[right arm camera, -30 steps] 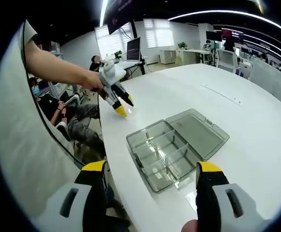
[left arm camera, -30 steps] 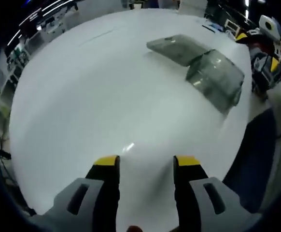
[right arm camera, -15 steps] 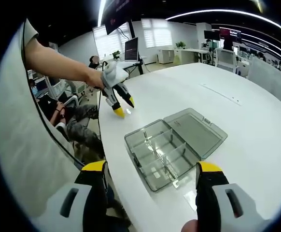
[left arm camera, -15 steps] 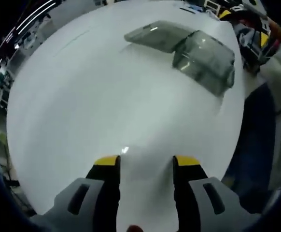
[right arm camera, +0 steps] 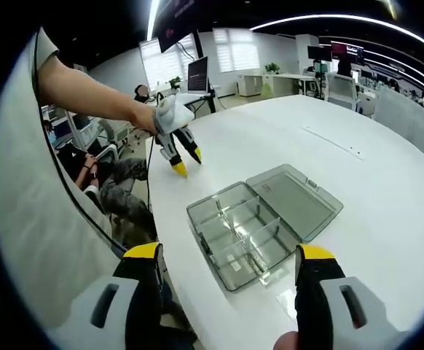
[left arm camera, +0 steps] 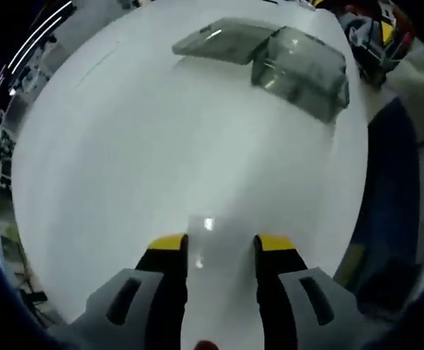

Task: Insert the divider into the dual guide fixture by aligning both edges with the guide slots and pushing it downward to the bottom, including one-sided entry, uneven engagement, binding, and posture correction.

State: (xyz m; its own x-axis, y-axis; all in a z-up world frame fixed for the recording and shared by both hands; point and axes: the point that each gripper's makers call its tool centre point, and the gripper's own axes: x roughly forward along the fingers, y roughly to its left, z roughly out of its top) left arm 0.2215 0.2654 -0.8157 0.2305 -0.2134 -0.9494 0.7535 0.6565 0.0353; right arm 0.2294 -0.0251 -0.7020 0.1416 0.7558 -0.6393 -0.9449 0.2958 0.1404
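A smoky clear compartment box [right arm camera: 240, 235] lies on the white table [right arm camera: 372, 219] with its lid [right arm camera: 296, 198] folded open flat beside it; clear dividers stand inside. My right gripper [right arm camera: 229, 252] hovers open over the box's near side, holding nothing. A hand holds my left gripper [right arm camera: 180, 157] farther along the table edge, tips down at the tabletop. In the left gripper view, my left gripper [left arm camera: 221, 245] is open, and a faint clear flat piece [left arm camera: 206, 237] with a glint lies on the table between its tips. The box [left arm camera: 299, 64] sits far ahead.
The table edge [right arm camera: 170, 240] runs close beside the box, with a person's body and a seated person's legs beyond it. The other gripper [left arm camera: 376, 33] shows at the top right of the left gripper view. Desks and monitors stand in the room behind.
My left gripper has dropped closer to the tabletop and its jaws have narrowed slightly around a faint clear piece. The right gripper has stayed almost still.
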